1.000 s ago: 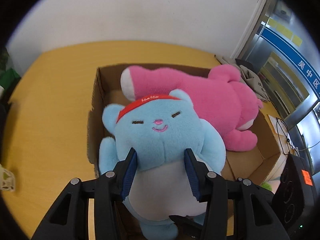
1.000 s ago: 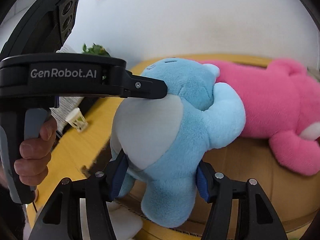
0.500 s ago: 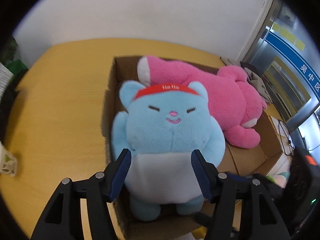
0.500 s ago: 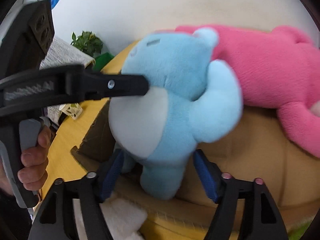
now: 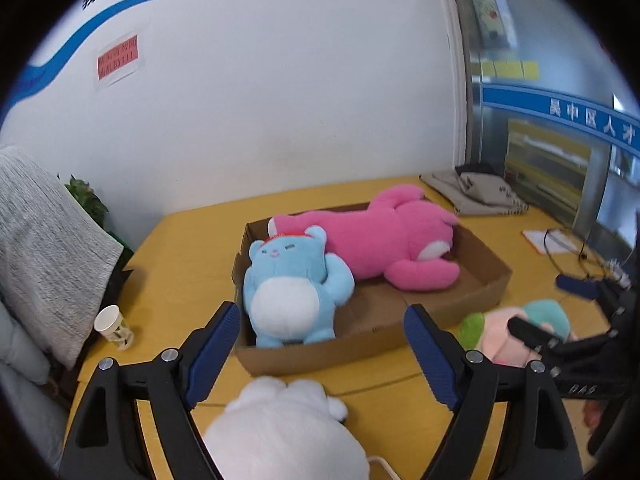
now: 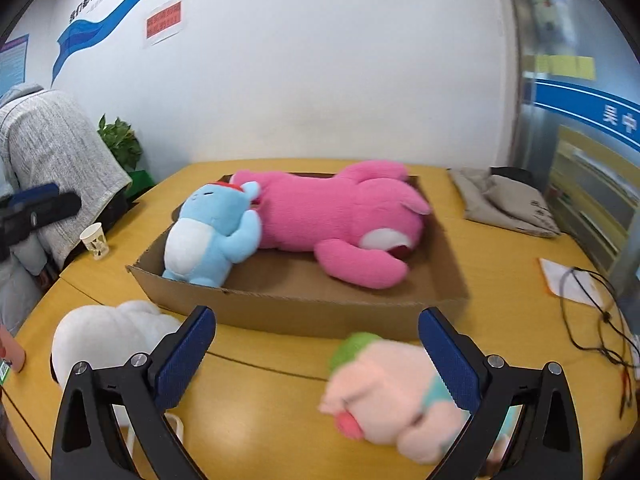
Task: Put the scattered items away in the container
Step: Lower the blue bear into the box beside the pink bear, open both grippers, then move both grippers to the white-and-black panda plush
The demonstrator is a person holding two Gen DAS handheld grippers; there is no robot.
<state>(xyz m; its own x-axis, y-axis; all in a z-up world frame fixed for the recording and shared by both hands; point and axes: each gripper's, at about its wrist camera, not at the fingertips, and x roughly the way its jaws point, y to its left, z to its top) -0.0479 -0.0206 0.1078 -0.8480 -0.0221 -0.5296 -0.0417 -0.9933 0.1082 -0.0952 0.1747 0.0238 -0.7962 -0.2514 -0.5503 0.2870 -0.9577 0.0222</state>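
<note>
A shallow cardboard box on the yellow table holds a blue plush bear at its left end and a big pink plush lying beside it. My left gripper is open and empty, pulled back above a white plush on the table in front of the box. My right gripper is open and empty, just above a pale pink plush with green and teal parts.
A paper cup stands at the table's left edge by a grey draped chair. Folded grey cloth lies at the back right. Papers and black cables lie at the right.
Both grippers let go of the blue bear, opened wide and drew back from the box. The bear now lies in the box's left end.
</note>
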